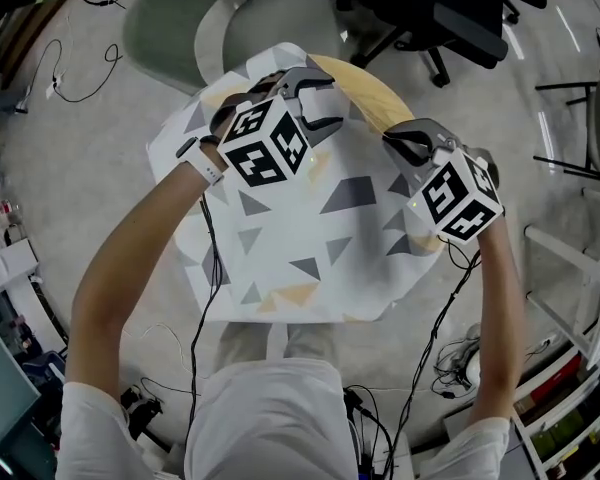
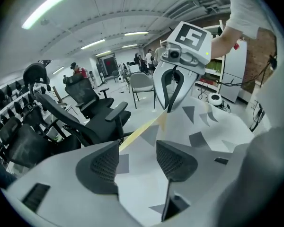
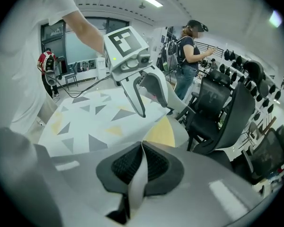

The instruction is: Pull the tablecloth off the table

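A white tablecloth printed with grey and yellow triangles covers most of a round table, whose yellow top shows bare at the far side. My left gripper hovers at the cloth's far edge. In the left gripper view its jaws stand open, with cloth lying in the gap and neither pad pressing on it. My right gripper is at the cloth's far right edge. The right gripper view shows it shut on a raised fold of the tablecloth.
A pale green chair and a black office chair stand just beyond the table. Cables trail on the floor at left, and shelves stand at right. More black chairs and a person are further off.
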`<state>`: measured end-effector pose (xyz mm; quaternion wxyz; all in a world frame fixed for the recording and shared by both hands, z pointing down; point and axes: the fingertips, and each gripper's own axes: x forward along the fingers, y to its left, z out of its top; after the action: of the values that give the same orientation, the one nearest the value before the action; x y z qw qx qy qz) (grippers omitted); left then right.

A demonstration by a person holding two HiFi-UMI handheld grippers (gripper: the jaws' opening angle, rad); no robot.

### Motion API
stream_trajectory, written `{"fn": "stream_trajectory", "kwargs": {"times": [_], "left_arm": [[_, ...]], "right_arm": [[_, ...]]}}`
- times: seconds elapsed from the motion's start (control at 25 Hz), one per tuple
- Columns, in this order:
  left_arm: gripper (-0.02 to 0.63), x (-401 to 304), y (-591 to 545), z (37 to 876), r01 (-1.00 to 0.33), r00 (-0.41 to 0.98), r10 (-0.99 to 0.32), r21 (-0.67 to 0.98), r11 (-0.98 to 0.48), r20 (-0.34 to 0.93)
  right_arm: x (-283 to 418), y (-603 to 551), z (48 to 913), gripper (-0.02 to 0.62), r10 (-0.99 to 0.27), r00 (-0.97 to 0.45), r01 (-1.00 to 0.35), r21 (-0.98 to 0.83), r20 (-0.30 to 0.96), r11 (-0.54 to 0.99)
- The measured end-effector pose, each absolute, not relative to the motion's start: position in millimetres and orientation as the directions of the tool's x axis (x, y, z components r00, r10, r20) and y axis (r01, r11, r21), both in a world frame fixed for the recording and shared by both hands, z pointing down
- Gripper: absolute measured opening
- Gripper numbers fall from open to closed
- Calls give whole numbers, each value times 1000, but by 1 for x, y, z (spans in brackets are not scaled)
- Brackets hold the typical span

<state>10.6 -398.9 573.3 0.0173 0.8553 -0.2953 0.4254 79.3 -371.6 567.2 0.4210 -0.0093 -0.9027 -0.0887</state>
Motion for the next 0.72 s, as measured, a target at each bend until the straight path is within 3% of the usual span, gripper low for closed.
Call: {"fn": "stream_trajectory", "kwargs": {"times": [0.24,0.6,0.72], "left_arm": [[263,8,-403,588,-349,435,-384,-241,-906,814],[262,11,-413,613,-155,339,-290,-251,-956,895],[172,7,-416,615,-134,315,-281,-250,-959,907]], "right_arm": [[77,-361,560,12,-66,-651,130,196,756,972],[79,-353,558,12,-78,-661,135,220,747,966],[79,-353,560,12,-82,-657,132,222,749,966]]}}
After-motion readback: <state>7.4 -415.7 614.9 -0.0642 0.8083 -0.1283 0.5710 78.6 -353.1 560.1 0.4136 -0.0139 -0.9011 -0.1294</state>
